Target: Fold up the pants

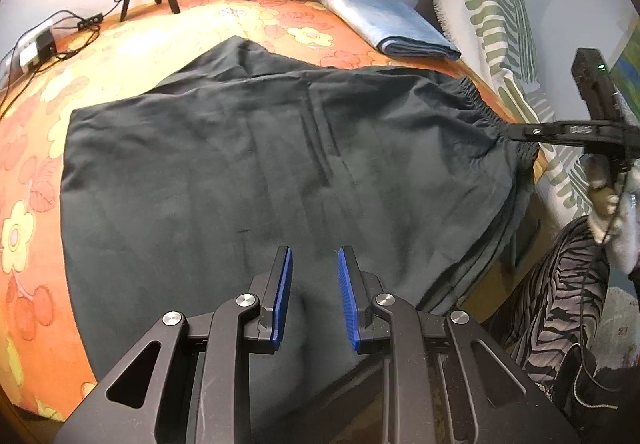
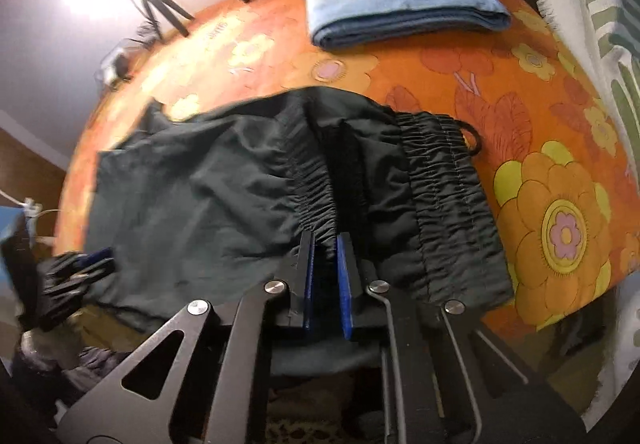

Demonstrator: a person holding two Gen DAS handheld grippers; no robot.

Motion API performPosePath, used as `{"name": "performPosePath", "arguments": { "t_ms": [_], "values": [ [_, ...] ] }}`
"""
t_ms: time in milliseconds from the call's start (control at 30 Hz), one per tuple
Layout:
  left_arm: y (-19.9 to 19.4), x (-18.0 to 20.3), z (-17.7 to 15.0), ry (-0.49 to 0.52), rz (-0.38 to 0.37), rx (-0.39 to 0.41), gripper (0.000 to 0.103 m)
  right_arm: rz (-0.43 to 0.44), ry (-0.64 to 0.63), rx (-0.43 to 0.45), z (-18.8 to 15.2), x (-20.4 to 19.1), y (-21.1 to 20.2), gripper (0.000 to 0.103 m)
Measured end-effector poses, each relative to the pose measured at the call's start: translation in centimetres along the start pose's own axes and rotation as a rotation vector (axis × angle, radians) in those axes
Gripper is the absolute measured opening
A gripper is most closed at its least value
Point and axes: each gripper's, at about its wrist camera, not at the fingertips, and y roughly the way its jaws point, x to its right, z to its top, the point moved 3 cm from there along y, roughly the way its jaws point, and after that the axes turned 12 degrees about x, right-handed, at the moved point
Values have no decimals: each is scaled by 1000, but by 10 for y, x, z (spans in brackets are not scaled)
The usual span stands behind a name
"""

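The left gripper (image 1: 314, 264), blue-padded fingers apart, hovers over the dark grey-green fabric pants (image 1: 248, 164) spread on the orange floral bedspread (image 1: 36, 180). The right gripper (image 2: 325, 244) pinches the pants' gathered elastic waistband (image 2: 316, 196).

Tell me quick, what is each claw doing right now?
Left gripper: jaws apart over the dark fabric pants, pads touching nothing.
Right gripper: shut on the pants' elastic waistband.

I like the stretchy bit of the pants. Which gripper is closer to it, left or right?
Right. The right gripper pinches the gathered waistband of the pants between its pads. The left gripper hovers over the smooth cloth, away from the waistband.
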Motion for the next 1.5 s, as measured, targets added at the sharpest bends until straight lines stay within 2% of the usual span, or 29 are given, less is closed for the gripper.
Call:
{"name": "performPosePath", "arguments": {
  "t_ms": [33, 100, 167, 233, 267, 333, 433, 533, 600, 700, 767, 967, 1000, 1067, 1100, 1200, 1400, 1500],
  "values": [
    [0, 1, 0, 4, -2, 2, 22, 15, -2, 1, 0, 0, -6, 10],
    [0, 4, 2, 13, -8, 2, 22, -46, -43, 15, -5, 4, -15, 10],
    [2, 5, 3, 19, -8, 1, 22, -101, -75, -16, -10, 10, -10, 11],
    [3, 6, 3, 23, -7, -1, 22, -104, -58, -28, -11, 14, -6, 15],
    [3, 7, 3, 25, -7, -3, 22, -115, -55, -11, -8, 14, -8, 22],
    [4, 7, 1, 25, -3, -6, 22, -117, -94, 55, 1, 6, -16, 30],
    [8, 4, -2, 13, 7, -21, 22, -58, -191, 133, 16, -27, -18, 29],
    [9, -1, -6, -1, 18, -31, 22, -13, -261, 117, 24, -52, 0, 29],
    [7, -4, -8, -8, 21, -31, 22, 5, -296, 73, 27, -61, 21, 29],
    [3, -12, -12, -34, 23, -27, 22, -81, -340, 38, 30, -51, 50, 29],
    [-2, -18, -15, -52, 29, -21, 22, -123, -315, 34, 37, -35, 63, 28],
    [-48, -50, -19, -193, 61, 84, 22, -155, -271, 27, 49, -27, 64, 30],
    [-58, -59, -23, -232, 68, 105, 22, -134, -263, 35, 52, -33, 59, 31],
    [-72, -72, -33, -292, 86, 128, 22, -79, -251, 48, 58, -47, 52, 42],
    [-76, -78, -38, -310, 98, 132, 22, -54, -252, 54, 61, -58, 49, 44],
    [-83, -92, -50, -356, 134, 130, 43, 35, -293, 50, 66, -103, 43, 45],
    [-86, -107, -66, -413, 159, 115, 43, 222, -384, -19, 57, -211, 58, 46],
    [-87, -110, -72, -426, 144, 109, 43, 275, -430, -72, 45, -263, 76, 49]
  ]
}}
